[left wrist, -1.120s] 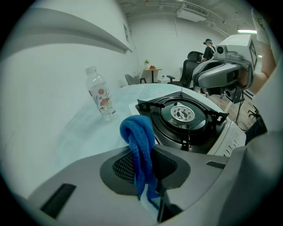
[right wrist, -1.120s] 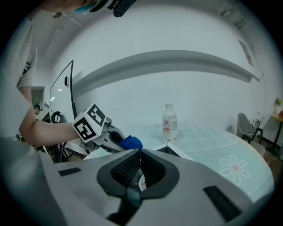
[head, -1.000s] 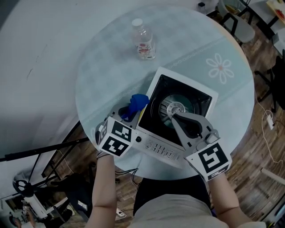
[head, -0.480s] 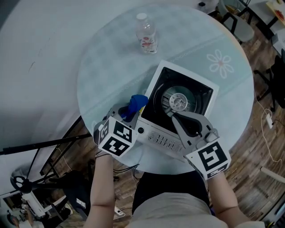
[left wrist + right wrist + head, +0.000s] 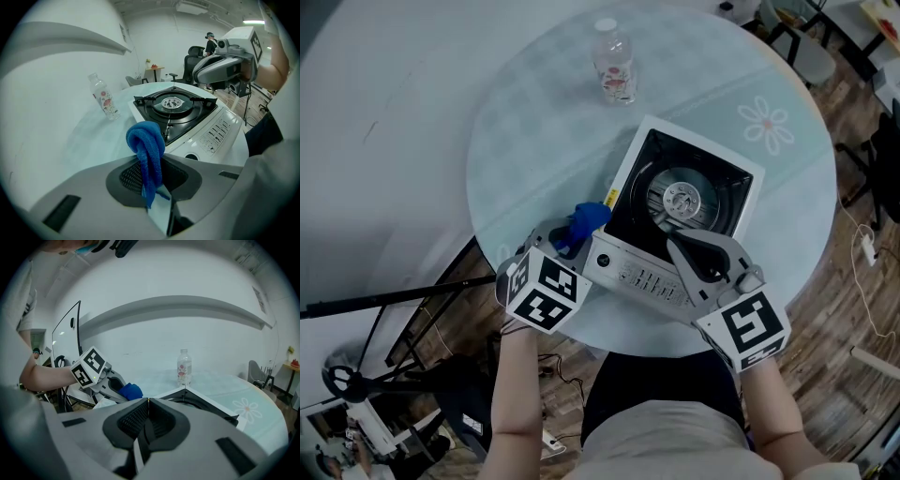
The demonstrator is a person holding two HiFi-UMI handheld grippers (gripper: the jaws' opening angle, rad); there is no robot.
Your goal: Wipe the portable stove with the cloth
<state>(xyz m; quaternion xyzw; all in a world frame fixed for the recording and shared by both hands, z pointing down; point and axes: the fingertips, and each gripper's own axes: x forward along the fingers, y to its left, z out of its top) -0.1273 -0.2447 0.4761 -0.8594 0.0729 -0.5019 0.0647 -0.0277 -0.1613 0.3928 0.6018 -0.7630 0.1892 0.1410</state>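
Looking down in the head view, I find the left tongs (image 5: 565, 241) just beside the portable stove (image 5: 639, 274) on the table (image 5: 534, 141). Left gripper view: they pinch the blue cloth (image 5: 146, 149); I'd press its bunch flat. Right gripper view: right tongs (image 5: 146, 405) closed, empty.

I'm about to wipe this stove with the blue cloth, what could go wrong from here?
The blue terry cloth is pinched in the left gripper by a narrow fold, most of it bunched loose; it may snag on the black pan supports and pull free. The white portable stove sits near the edge of the round table, and the shut right gripper grips nothing, so a firm wipe could slide it.
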